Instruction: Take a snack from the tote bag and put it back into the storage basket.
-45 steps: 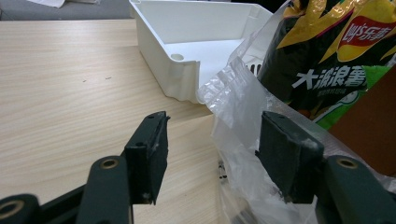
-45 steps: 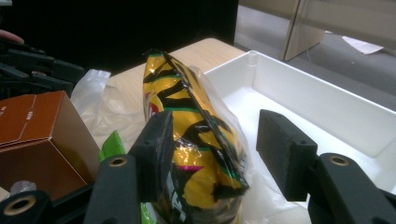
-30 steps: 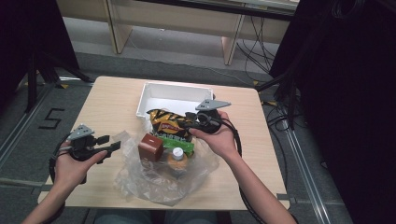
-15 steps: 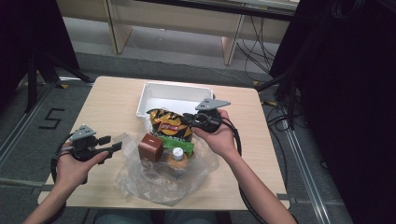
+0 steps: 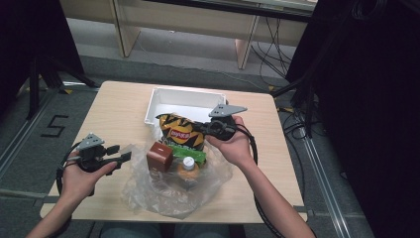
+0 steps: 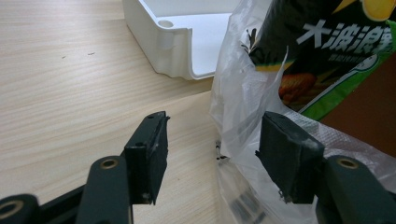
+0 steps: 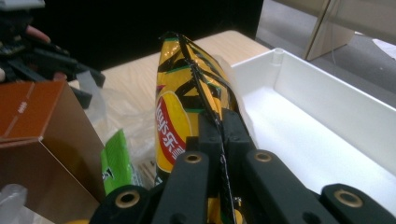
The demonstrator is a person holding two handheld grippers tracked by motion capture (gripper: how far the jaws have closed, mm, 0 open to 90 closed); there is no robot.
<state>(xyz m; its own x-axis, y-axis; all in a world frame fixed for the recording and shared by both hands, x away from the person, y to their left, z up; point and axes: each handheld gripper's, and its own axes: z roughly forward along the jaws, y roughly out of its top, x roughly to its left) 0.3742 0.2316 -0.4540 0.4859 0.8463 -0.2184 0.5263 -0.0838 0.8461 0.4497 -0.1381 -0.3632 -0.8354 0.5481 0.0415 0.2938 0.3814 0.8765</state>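
While the left gripper (image 6: 212, 154) gapes, the right gripper (image 7: 223, 126) has just pinched the glossy crisp bag (image 7: 187, 93).

The tray (image 5: 163, 101) is sitting at the table's (image 5: 114, 114) far middle. Just in front of the tray, the chip bag (image 5: 181, 133) is standing; nearer still, the box (image 5: 159, 156) and bottle (image 5: 188, 166) are resting on the plastic bag (image 5: 148, 191).
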